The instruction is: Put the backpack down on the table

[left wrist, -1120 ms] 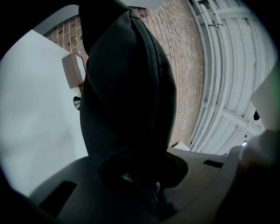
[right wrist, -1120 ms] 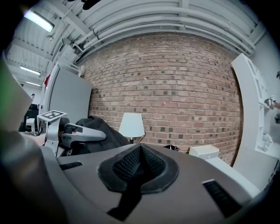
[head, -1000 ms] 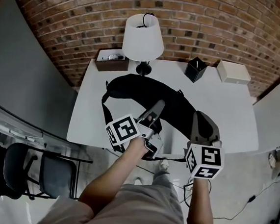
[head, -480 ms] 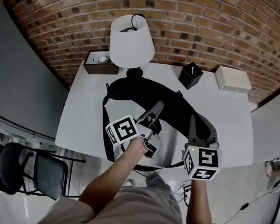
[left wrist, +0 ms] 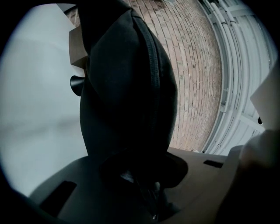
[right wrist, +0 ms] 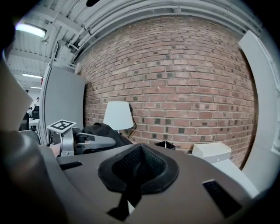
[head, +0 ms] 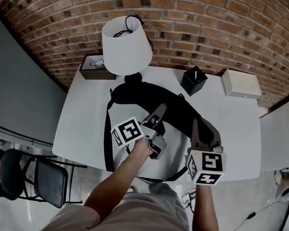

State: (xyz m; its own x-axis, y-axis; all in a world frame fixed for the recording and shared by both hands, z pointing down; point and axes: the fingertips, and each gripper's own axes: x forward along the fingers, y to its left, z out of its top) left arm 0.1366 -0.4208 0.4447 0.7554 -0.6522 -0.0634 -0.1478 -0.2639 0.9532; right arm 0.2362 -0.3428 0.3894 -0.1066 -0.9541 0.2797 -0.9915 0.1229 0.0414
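Over the table (head: 77, 126), one backpack (head: 146, 93) gripped by left claw (head: 161, 110) and right claw (head: 200, 127)

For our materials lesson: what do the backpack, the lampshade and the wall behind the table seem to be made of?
Backpack: probably woven synthetic fabric, matte black; it sags and shows a stitched seam. Lampshade: likely cloth or paper, matte white, smooth. Wall: rough red-brown brick with pale mortar lines.

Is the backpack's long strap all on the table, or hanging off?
Hanging off: the strap of the backpack loops past the near edge of the table.
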